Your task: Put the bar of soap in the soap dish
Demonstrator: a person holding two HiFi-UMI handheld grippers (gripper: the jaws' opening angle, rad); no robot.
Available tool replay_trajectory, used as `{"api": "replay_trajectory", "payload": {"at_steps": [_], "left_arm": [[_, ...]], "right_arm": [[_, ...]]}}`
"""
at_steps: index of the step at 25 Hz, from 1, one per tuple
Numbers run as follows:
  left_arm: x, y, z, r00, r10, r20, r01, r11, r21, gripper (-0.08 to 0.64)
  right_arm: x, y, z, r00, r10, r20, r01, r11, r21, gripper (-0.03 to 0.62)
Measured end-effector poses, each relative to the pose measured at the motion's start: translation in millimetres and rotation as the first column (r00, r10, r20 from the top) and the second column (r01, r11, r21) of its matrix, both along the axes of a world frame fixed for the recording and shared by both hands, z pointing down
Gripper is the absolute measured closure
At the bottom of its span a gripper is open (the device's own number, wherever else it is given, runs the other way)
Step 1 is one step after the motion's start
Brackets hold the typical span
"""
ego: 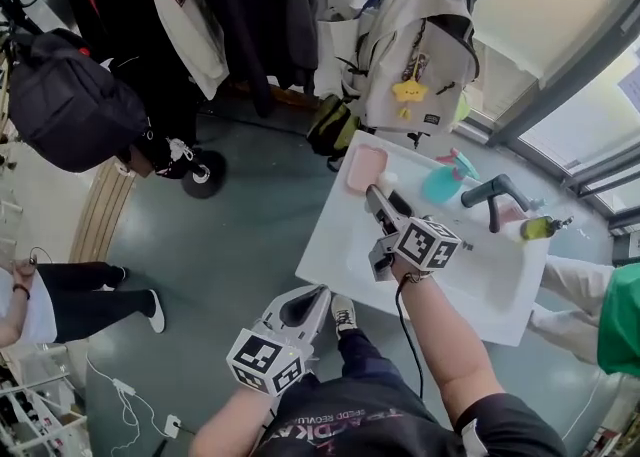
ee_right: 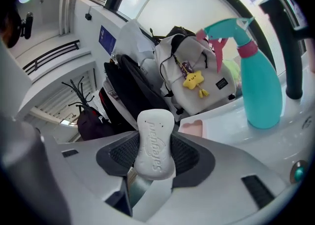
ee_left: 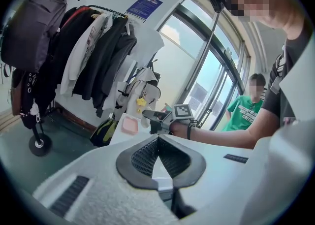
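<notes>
A white bar of soap (ee_right: 155,140) stands upright between the pads of my right gripper (ego: 380,197), which is shut on it. In the head view the soap (ego: 388,181) shows as a small white lump at the gripper's tip, just right of the empty pink soap dish (ego: 366,167). The dish sits on the far left corner of the white sink top (ego: 335,235). From the right gripper view the dish (ee_right: 192,127) lies just past the soap. My left gripper (ego: 318,295) is shut on nothing and hangs low, off the sink's near edge.
A teal spray bottle (ego: 440,183), a black faucet (ego: 492,195) and a yellow-green bottle (ego: 537,228) stand along the sink's far side. A grey backpack (ego: 415,45) and hanging coats are behind. One person in green (ego: 620,320) stands right, another (ego: 40,295) sits left.
</notes>
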State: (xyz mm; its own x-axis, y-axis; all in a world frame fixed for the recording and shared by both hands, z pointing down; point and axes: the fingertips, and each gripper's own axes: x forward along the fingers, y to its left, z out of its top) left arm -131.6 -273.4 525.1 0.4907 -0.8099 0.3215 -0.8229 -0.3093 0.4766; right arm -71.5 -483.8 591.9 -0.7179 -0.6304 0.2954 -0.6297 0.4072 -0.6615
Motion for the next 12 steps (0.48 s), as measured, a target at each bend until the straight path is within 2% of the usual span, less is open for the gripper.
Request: {"api": "replay_trajectory", "payload": {"at_steps": [12], "left_arm": [[-2, -19, 21, 0.999, -0.037, -0.025, 0.035, 0.998, -0.059, 0.551]], "right_arm": [[-13, -57, 67, 0.989, 0.054, -0.135, -0.072, 0.989, -0.132, 0.394]]}}
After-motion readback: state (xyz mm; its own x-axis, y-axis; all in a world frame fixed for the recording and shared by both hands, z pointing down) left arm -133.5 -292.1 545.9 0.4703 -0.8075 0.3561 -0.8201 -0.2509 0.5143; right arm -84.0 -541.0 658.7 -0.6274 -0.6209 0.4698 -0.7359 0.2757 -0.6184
